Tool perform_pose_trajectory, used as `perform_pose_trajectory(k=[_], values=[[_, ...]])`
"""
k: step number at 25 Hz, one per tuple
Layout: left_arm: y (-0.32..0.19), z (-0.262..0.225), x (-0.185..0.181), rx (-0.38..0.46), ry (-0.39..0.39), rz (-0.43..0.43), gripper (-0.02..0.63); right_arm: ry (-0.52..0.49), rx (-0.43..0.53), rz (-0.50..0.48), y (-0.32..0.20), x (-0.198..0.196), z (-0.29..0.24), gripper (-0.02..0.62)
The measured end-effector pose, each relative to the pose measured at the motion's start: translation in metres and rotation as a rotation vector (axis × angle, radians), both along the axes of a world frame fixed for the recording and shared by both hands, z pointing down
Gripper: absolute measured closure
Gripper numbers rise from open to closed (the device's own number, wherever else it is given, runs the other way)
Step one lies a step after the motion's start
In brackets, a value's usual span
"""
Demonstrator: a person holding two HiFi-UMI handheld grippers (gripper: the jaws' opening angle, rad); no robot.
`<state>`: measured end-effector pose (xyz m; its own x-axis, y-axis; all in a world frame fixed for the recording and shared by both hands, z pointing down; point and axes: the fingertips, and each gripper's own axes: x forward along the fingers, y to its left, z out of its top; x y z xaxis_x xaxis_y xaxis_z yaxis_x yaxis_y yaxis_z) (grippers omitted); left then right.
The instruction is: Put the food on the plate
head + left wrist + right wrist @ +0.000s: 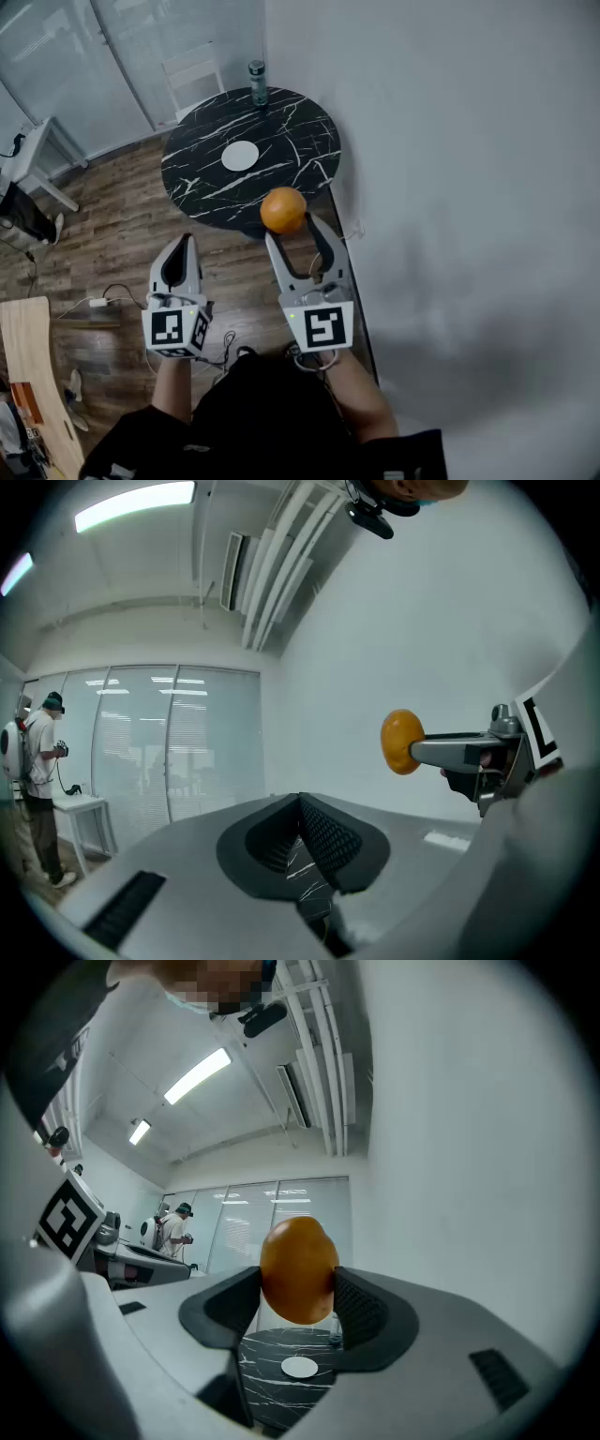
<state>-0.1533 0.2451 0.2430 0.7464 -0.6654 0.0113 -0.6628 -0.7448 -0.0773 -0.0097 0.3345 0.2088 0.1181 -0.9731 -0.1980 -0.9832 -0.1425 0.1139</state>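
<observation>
An orange (283, 209) is clamped between the pads of my right gripper (289, 221), held in the air over the near edge of the round black marble table (309, 141). In the right gripper view the orange (298, 1270) fills the gap between the jaws, with the small white plate (300, 1367) on the table far below it. The plate (240, 155) lies near the table's middle. My left gripper (180, 251) hangs to the left over the wooden floor, jaws together and empty. From the left gripper view (302, 829) the orange (402, 742) shows at the right.
A green bottle (258, 82) stands at the table's far edge. A white wall runs close along the right. A white chair (192, 73) stands behind the table, a white desk (37, 159) at far left. A person (39, 789) stands by the glass partition.
</observation>
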Motion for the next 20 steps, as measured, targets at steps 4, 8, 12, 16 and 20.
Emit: perform_pose_trajectory(k=[4, 8, 12, 16, 20], values=[[0.012, 0.004, 0.012, -0.003, -0.015, 0.006, 0.606, -0.001, 0.005, -0.018, 0.010, 0.007, 0.003, 0.357], [0.020, 0.012, 0.020, -0.017, -0.028, 0.001, 0.606, -0.020, -0.005, -0.049, 0.016, 0.014, 0.013, 0.357], [0.021, 0.023, 0.026, -0.035, -0.049, 0.002, 0.606, -0.031, -0.018, -0.053, 0.017, 0.023, 0.025, 0.357], [0.004, 0.031, 0.030, -0.040, -0.062, 0.007, 0.606, -0.035, -0.036, -0.041, 0.003, 0.031, 0.035, 0.357], [-0.029, 0.043, 0.037, -0.063, -0.057, 0.007, 0.606, -0.024, -0.063, -0.030, -0.023, 0.041, 0.046, 0.357]])
